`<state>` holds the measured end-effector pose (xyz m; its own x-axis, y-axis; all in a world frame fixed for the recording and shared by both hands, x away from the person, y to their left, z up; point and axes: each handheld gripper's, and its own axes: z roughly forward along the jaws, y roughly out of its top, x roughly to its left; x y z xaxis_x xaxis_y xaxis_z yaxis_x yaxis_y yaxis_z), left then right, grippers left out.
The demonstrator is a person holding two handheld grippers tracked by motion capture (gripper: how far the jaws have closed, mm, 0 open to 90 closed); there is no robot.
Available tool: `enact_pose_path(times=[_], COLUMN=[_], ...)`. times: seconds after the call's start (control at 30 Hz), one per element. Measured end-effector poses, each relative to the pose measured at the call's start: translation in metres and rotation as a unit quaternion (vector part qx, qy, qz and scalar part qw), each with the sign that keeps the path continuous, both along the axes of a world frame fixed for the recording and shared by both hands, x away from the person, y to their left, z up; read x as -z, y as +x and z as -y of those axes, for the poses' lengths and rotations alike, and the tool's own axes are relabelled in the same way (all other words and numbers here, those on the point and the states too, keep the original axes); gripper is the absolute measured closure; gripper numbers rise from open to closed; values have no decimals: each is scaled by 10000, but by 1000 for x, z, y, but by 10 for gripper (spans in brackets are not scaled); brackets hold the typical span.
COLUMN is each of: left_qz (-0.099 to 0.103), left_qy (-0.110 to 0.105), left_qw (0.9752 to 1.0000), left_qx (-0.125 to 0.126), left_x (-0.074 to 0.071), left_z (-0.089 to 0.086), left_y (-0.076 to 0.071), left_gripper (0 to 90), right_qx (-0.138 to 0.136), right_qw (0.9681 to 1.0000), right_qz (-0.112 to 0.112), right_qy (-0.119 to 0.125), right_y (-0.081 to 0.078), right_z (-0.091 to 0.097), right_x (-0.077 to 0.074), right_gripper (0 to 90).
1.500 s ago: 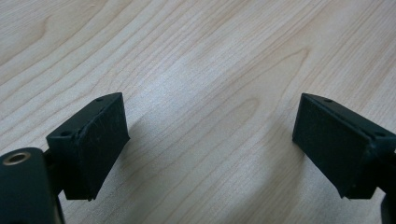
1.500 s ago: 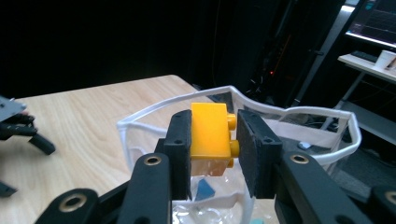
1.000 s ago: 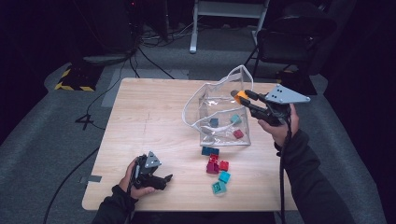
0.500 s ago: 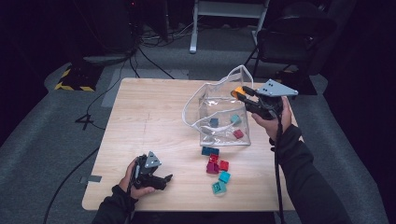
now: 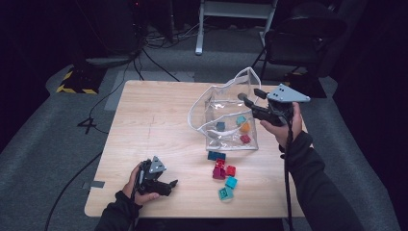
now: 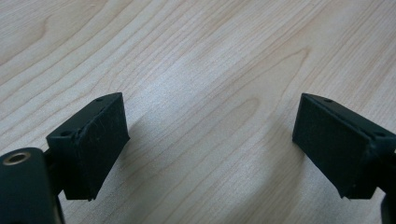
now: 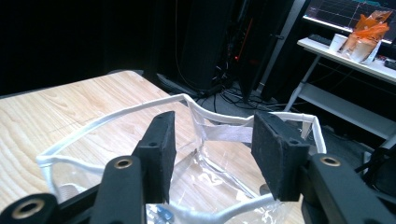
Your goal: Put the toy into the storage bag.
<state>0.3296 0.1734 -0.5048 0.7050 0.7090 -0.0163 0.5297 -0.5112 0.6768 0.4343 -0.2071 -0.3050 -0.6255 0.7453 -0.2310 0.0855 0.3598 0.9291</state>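
Note:
A clear plastic bag [image 5: 223, 108] with a white rim stands open on the wooden table [image 5: 154, 120]. Inside it lie an orange block [image 5: 245, 127], a teal block [image 5: 240, 119], a red block [image 5: 245, 139] and a grey-blue one [image 5: 220, 126]. My right gripper [image 5: 249, 95] hovers over the bag's right rim. Its jaws have just been opening, and in the right gripper view the right gripper [image 7: 212, 126] has nothing between its pads above the bag [image 7: 219, 172]. My left gripper [image 5: 169, 186] rests open near the front left edge, over bare wood in the left gripper view [image 6: 210, 121].
Several loose blocks lie in front of the bag: a blue one [image 5: 214, 155], red ones [image 5: 231, 170] and teal ones [image 5: 224, 193]. Behind the table stand a dark chair [image 5: 298, 38] and a white frame [image 5: 235, 9], with cables on the floor.
The right gripper's jaws opened and the orange block it held over the bag now lies inside the bag. The left hand has not moved.

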Motion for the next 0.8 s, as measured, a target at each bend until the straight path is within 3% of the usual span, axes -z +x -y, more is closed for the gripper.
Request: enact_pose_path(times=[0.13, 0.43, 0.63, 0.8], left_qz=[0, 0, 1, 0], left_qy=[2, 1, 0, 1], left_qw=[10000, 10000, 10000, 10000], left_qx=[1, 0, 0, 0], left_x=[0, 0, 0, 0], left_z=[0, 0, 0, 0], left_y=[0, 0, 0, 0], left_gripper=[107, 106, 106, 106], right_qx=[-148, -657, -1068, -1319], right_qw=[9998, 9978, 9940, 9884], right_qz=[124, -32, -245, -636], right_qy=[-52, -2, -55, -412], right_y=[-15, -48, -64, -71], right_z=[4, 20, 25, 21], right_x=[-2, 18, 51, 87], right_gripper=[471, 450, 460, 458])
